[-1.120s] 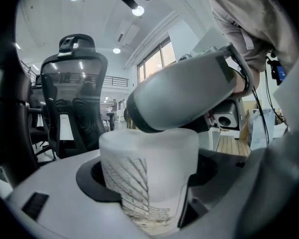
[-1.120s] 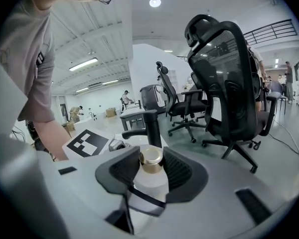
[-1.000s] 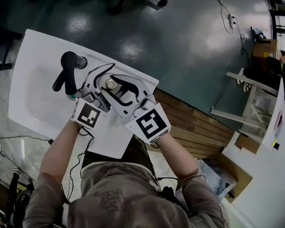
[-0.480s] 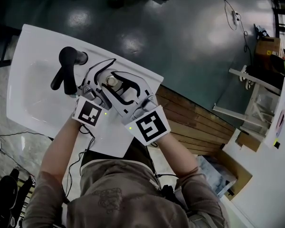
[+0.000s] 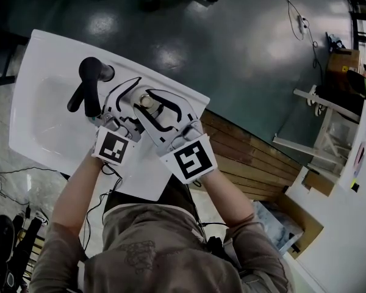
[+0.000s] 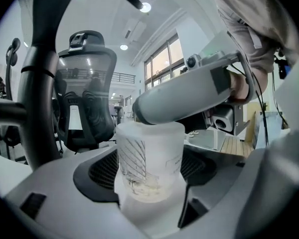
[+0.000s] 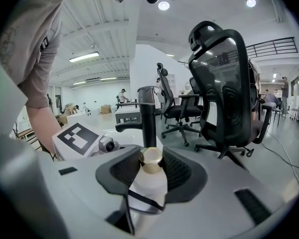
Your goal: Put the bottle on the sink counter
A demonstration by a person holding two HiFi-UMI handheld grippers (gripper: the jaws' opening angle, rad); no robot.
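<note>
— Bottle (image 5: 147,101) first: where is it showing up?

— It is standing upright over the white sink counter (image 5: 143,179). It is close to the far edge, toward the far right corner, just right of the black faucet (image 5: 87,90). I cannot tell whether its base is resting on the counter, because both tools are covering it from above.

— What is the left gripper (image 6: 149,151) doing?

— Its jaws are sitting narrow on the frosted body of the bottle, low down. A dark pad (image 6: 102,171) is pressing on each side.

— And the right gripper (image 7: 149,166)?

— It is reaching in from the side of the near right corner and clasping the same bottle higher up. Its jaws are hugging the shoulder just under the gold cap (image 7: 150,157). In the left gripper view, one of them is crossing right at the bottle's top.

— So both are gripping it?

— Yes, the left low and the right high. Each marker cube (image 5: 194,159) is facing up over the counter's near edge, with the person's forearms running back from them.

— Anything beyond the counter?

— An office chair (image 7: 224,83) is standing past the far edge on the dark floor (image 5: 244,35). In the right gripper view, the faucet is rising just behind the bottle.
</note>
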